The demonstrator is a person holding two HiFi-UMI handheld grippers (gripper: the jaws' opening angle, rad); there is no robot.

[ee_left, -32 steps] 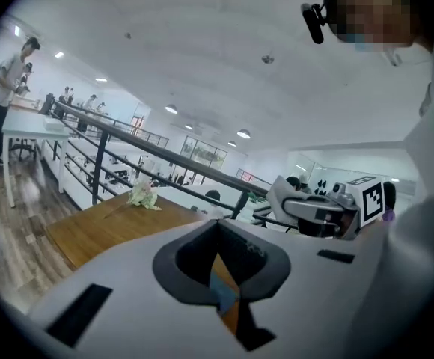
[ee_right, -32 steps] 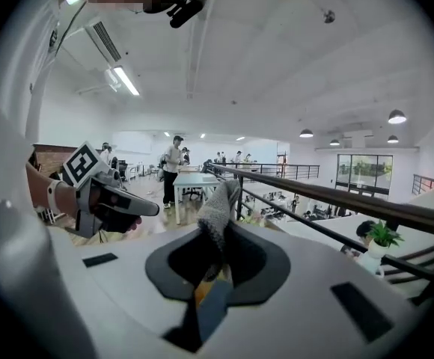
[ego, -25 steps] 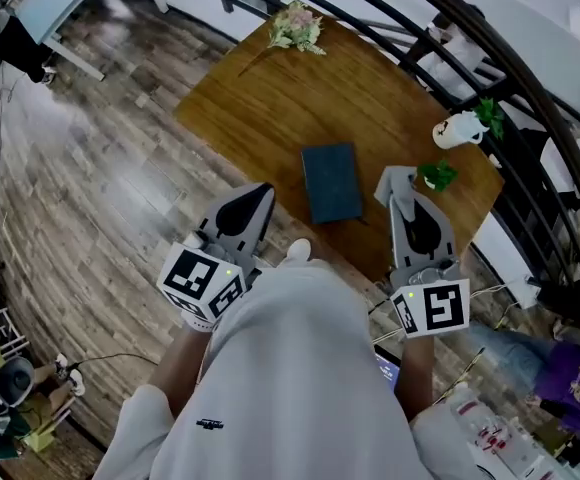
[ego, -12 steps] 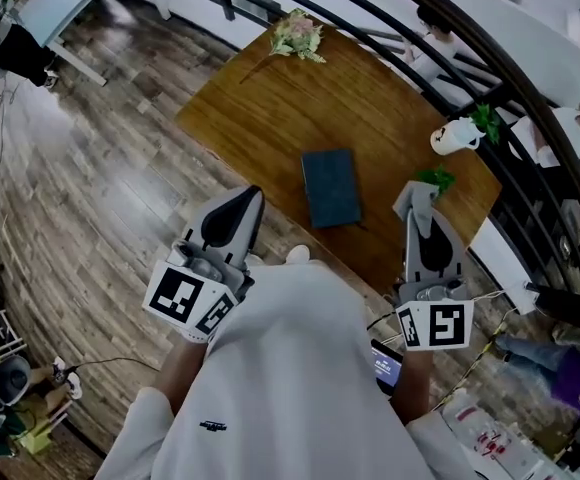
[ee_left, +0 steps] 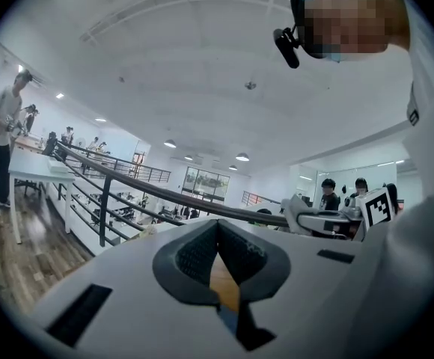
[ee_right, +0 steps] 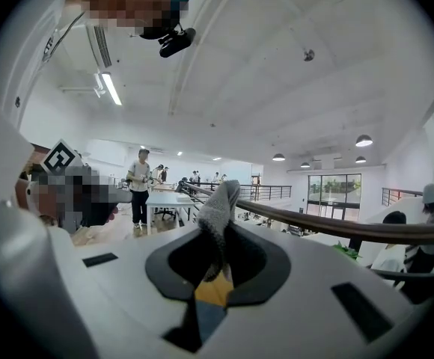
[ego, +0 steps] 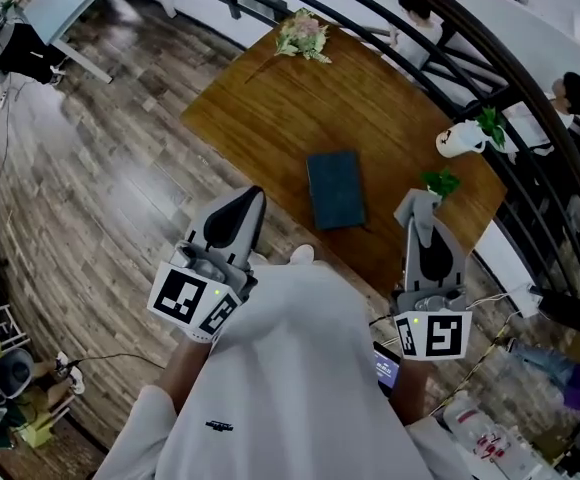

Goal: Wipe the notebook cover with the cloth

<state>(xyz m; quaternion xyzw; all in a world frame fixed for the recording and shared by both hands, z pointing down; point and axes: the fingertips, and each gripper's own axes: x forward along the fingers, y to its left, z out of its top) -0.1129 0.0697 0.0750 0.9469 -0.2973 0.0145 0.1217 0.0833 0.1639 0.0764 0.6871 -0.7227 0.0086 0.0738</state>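
A dark blue notebook (ego: 336, 189) lies closed on the wooden table (ego: 300, 98), near its front edge. My right gripper (ego: 417, 206) hovers over the table's near right corner, to the right of the notebook and apart from it. It is shut on a grey cloth (ego: 416, 208). In the right gripper view the cloth (ee_right: 218, 208) sticks up from between the closed jaws of the right gripper (ee_right: 218, 239). My left gripper (ego: 251, 198) hangs over the floor, left of the notebook and off the table. The left gripper (ee_left: 218, 229) is shut with nothing in it.
A small bouquet (ego: 303, 35) lies at the table's far corner. A white pot with a plant (ego: 458, 138) and a green sprig (ego: 440, 180) sit at the right edge. A dark curved railing (ego: 490, 78) runs behind the table, with people beyond. Wooden floor (ego: 90, 168) lies left.
The right gripper with the cloth has drawn back toward my body and slightly right. The left gripper shifted a little. The notebook has not moved.
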